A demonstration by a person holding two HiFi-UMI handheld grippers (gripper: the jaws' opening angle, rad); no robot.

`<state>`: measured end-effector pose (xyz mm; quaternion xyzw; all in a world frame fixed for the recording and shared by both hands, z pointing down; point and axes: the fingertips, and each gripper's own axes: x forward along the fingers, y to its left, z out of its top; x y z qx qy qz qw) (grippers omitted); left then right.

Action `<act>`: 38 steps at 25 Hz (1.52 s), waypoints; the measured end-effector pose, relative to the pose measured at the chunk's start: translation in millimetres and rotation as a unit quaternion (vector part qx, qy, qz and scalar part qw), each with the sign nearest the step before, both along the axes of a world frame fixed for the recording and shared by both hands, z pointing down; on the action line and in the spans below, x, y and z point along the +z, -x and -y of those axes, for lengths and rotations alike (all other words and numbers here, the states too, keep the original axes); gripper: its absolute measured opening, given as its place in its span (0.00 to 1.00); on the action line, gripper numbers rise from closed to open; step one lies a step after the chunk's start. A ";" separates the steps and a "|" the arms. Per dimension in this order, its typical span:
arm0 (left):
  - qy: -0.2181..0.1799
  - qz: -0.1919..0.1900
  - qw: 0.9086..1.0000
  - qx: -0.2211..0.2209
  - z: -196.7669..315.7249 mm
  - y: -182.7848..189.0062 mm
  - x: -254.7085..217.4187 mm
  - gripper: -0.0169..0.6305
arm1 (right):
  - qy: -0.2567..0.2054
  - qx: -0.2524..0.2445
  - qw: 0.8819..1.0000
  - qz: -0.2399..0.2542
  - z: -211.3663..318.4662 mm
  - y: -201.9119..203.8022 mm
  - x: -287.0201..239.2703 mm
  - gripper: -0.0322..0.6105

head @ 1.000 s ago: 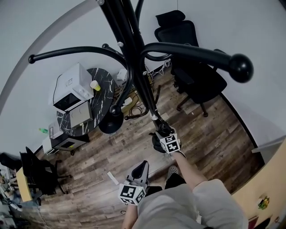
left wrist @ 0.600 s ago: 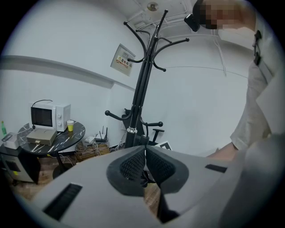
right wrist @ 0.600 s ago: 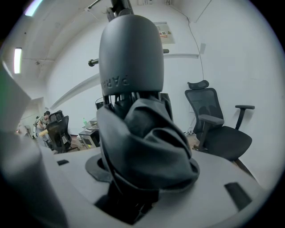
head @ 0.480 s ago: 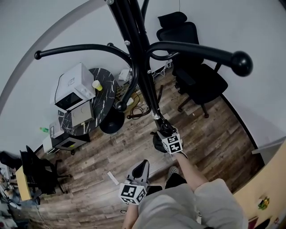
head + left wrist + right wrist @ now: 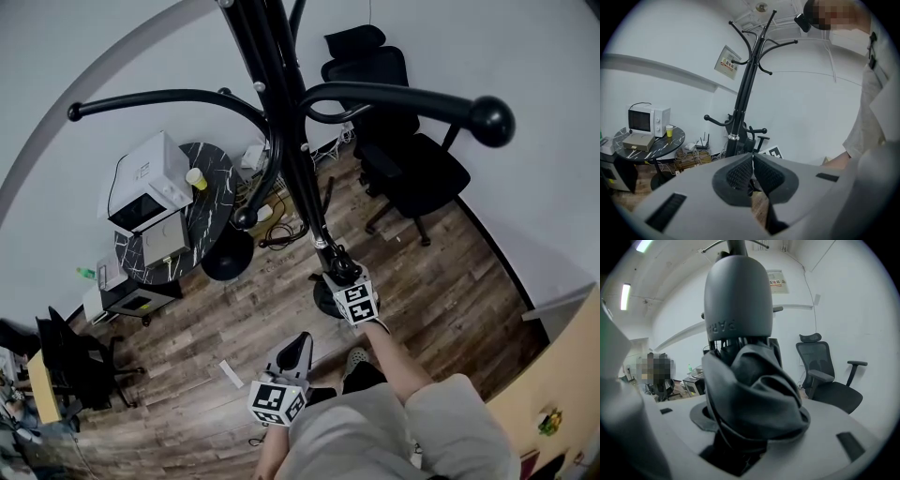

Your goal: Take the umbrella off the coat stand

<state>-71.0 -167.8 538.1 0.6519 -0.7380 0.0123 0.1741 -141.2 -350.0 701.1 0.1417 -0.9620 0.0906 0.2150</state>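
Note:
A tall black coat stand (image 5: 281, 103) rises toward the head camera, with curved arms ending in balls (image 5: 491, 120). The dark folded umbrella (image 5: 323, 246) lies close along its pole. My right gripper (image 5: 339, 274) is low beside the pole, shut on the umbrella. In the right gripper view the umbrella's crumpled dark fabric (image 5: 750, 385) and grey rounded end (image 5: 737, 291) fill the space between the jaws. My left gripper (image 5: 295, 349) hangs nearer the person, away from the stand, shut and empty. Its ribbed pads (image 5: 740, 172) meet, and the stand (image 5: 745, 93) shows beyond them.
A round black marble table (image 5: 211, 178) carries a white microwave (image 5: 141, 183) and a yellow cup (image 5: 198, 178). A black office chair (image 5: 403, 159) stands right of the stand. Cables (image 5: 281, 230) lie by the wall. Another chair (image 5: 70, 361) sits at lower left.
My right gripper has risen a little along the pole with the umbrella in it. The left gripper has stayed where it was.

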 end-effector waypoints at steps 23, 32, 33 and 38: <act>-0.013 -0.010 1.000 0.008 17.2 -10.6 0.0 0.06 | -0.016 -0.004 1.000 0.006 -7.9 -24.7 -17.9 0.47; -0.014 -0.014 1.000 0.006 21.1 -7.7 0.2 0.06 | -0.019 -0.004 1.000 0.001 -10.5 -33.3 -19.4 0.47; -0.014 -0.015 1.000 0.006 21.6 -8.4 0.1 0.06 | -0.020 -0.004 1.000 0.001 -11.4 -35.1 -20.4 0.47; -0.016 -0.018 1.000 0.012 25.7 -13.4 0.5 0.06 | -0.027 -0.005 1.000 -0.003 -14.6 -40.9 -23.1 0.47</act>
